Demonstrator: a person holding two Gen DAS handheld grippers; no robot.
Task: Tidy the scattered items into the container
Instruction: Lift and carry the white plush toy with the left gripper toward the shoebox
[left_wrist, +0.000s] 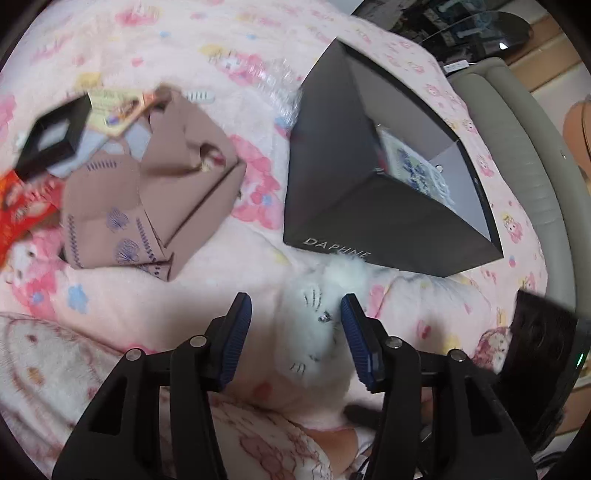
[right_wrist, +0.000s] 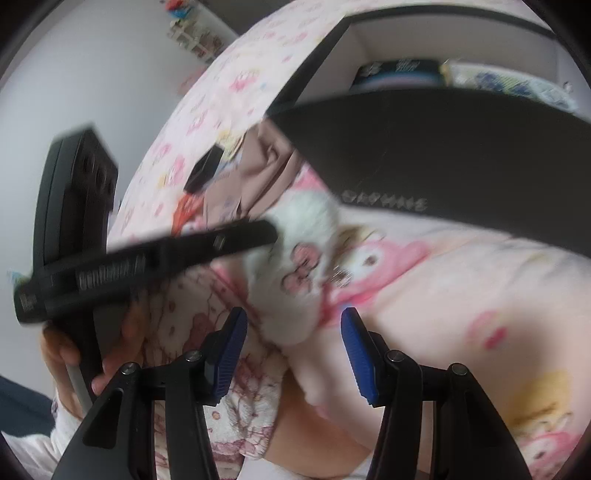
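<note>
The fluffy white toy (left_wrist: 325, 317) lies on the bed (left_wrist: 184, 48) just in front of the black box (left_wrist: 369, 210), right between the half-open fingers of the left hand-held gripper (left_wrist: 296, 314), which grips nothing yet and is nearer than the half-open, empty right hand-held gripper (right_wrist: 293, 325).

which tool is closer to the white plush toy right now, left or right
Left. The left tool straddles the white plush toy, its open pads either side of it. The right tool sits just short of it, with only the toy's lower edge between its pads.
</note>
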